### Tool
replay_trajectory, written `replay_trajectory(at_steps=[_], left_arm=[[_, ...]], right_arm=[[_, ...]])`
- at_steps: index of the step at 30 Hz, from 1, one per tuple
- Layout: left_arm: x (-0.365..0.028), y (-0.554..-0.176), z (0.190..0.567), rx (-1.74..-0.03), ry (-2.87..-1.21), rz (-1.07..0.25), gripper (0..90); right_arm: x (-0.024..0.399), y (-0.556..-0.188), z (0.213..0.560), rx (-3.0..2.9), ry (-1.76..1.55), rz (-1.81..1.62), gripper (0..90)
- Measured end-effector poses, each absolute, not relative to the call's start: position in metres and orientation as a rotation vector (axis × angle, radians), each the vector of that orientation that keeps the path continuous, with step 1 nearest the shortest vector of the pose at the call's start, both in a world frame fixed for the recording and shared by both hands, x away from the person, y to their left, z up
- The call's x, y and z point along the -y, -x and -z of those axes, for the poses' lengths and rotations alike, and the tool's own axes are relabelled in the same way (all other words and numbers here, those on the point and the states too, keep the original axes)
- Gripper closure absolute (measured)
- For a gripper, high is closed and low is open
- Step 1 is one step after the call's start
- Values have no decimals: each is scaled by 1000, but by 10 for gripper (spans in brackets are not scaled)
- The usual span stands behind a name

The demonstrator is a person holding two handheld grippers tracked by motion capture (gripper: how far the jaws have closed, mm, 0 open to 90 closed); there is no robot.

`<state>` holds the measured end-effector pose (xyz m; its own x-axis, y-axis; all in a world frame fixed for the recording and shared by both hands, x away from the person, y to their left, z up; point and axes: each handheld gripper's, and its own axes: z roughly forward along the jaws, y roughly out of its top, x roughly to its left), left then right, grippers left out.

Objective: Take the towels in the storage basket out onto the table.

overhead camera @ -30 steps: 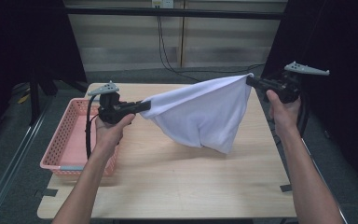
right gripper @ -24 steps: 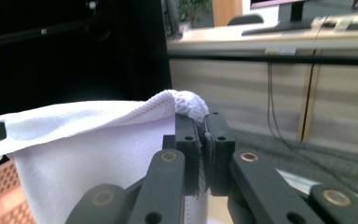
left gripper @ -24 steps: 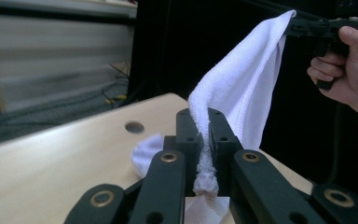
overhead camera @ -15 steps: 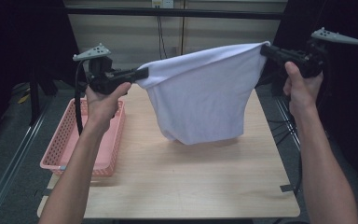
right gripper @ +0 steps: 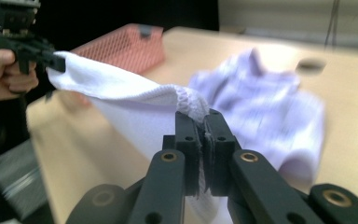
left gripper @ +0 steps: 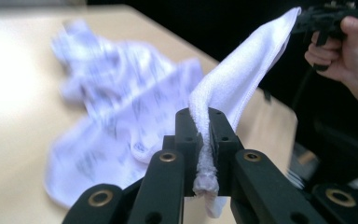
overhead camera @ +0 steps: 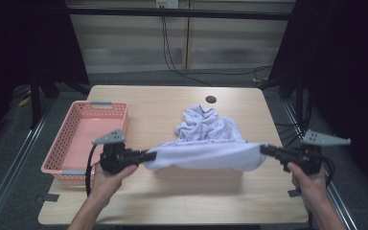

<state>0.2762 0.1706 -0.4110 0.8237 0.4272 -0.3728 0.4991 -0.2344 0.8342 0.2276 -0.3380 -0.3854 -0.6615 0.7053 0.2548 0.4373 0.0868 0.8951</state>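
A white cloth [overhead camera: 206,143] lies crumpled on the wooden table [overhead camera: 172,201], its near edge stretched taut between my two grippers just above the tabletop. My left gripper [overhead camera: 152,155] is shut on the cloth's left corner, and the left gripper view shows the cloth [left gripper: 242,79] pinched between its jaws [left gripper: 205,140]. My right gripper [overhead camera: 263,149] is shut on the right corner, the hem of the cloth [right gripper: 135,88] clamped in its jaws [right gripper: 204,135]. The far part of the cloth bunches toward the table's middle.
A pink mesh basket [overhead camera: 64,153] stands empty at the table's left edge, close to my left hand. A dark round hole [overhead camera: 211,99] sits in the tabletop beyond the cloth. Cables hang over the wall behind the table.
Both grippers have come down and toward the near edge with the cloth. The cloth, held up and hanging before, now rests on the table with its far part crumpled.
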Motion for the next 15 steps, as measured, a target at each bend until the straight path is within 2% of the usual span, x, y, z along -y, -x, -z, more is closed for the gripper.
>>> replay_trajectory(at_steps=[7,11,13,15], left_arm=[[-173,-233,456,-721,-1957,204,814],[-178,-217,466,-715,-1986,230,768],[-180,-214,466,-716,-1990,234,683],[-183,-215,466,-717,-1991,223,644]], right_arm=[[332,-180,437,-2255,-1161,-1527,854],[333,-161,447,-2286,-1183,-1532,758],[335,-154,449,-2304,-1202,-1526,633],[338,-149,450,-2296,-1198,-1533,601]])
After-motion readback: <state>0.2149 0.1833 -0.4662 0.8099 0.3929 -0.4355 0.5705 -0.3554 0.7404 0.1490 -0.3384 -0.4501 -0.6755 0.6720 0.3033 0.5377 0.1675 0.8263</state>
